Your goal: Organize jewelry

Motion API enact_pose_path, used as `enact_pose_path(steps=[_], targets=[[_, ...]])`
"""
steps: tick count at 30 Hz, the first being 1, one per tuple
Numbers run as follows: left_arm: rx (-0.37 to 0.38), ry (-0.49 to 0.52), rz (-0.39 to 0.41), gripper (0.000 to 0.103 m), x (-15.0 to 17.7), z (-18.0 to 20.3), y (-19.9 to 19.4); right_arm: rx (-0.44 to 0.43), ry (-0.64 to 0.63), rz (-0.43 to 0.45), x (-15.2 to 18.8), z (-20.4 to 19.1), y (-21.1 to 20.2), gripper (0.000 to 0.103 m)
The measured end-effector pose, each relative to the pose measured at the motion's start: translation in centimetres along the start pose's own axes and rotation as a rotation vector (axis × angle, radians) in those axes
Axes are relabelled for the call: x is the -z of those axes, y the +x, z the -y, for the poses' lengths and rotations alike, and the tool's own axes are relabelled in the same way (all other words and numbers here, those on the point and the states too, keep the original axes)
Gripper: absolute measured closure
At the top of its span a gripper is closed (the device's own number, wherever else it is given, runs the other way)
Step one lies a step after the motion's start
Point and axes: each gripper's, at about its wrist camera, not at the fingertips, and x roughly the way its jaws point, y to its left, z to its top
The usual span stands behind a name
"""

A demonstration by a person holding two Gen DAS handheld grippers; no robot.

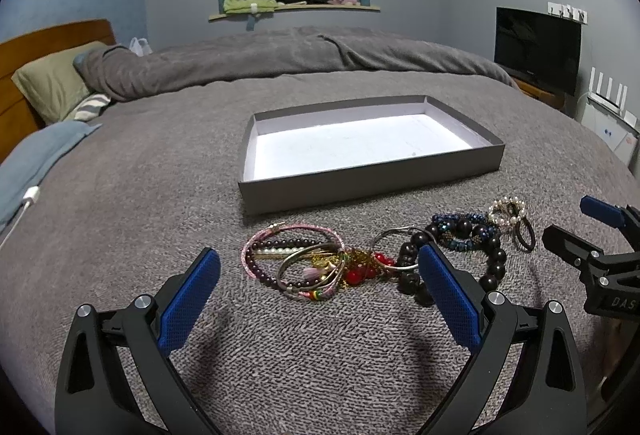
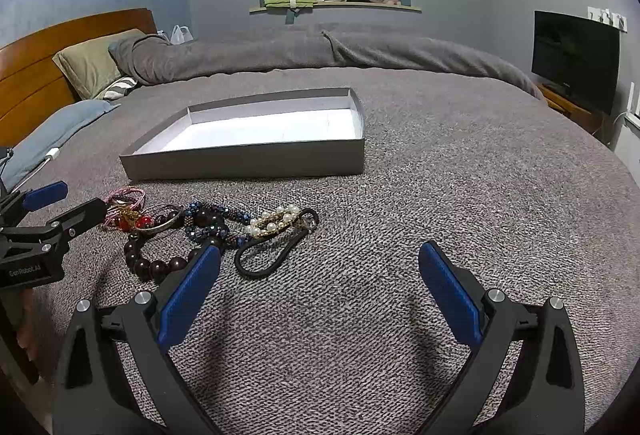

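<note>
The jewelry lies in a loose row on the bed, running left to right across the near side of the grey box (image 1: 360,171), which stands empty just beyond it. At the left end sits a tangle of pink and purple bracelets (image 1: 292,259) with red beads (image 1: 360,271), directly ahead of the left gripper (image 1: 320,263), whose fingers are spread wide and hold nothing. The dark wooden bead bracelet (image 1: 492,255) comes next, partly behind that gripper's right finger, then the blue beaded bracelet (image 2: 218,223). At the right end the pearl hair tie (image 2: 276,223) with its black elastic loop (image 2: 264,255) lies ahead and to the left of the right gripper (image 2: 320,259), also wide open and empty, aimed mostly at bare blanket. By my judgement each hand is nearer its own end of the row.

The grey knitted blanket (image 2: 440,203) is soft and nubby. Beyond are pillows (image 1: 52,83), a curtained window sill (image 1: 296,9) and a dark television (image 2: 576,59).
</note>
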Motion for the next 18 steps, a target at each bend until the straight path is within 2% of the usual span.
enact_pose_path(steps=[4, 10, 18], targets=[[0.005, 0.007, 0.002, 0.005, 0.07, 0.08, -0.08, 0.002, -0.006, 0.003, 0.0, 0.05, -0.21, 0.005], [-0.008, 0.015, 0.004, 0.005, 0.14, 0.01, -0.21, -0.077, 0.002, 0.017, -0.08, 0.11, -0.76, 0.005], [-0.01, 0.014, -0.009, 0.005, 0.04, -0.6, 0.22, -0.072, -0.027, 0.006, -0.54, -0.59, -0.41, 0.005]])
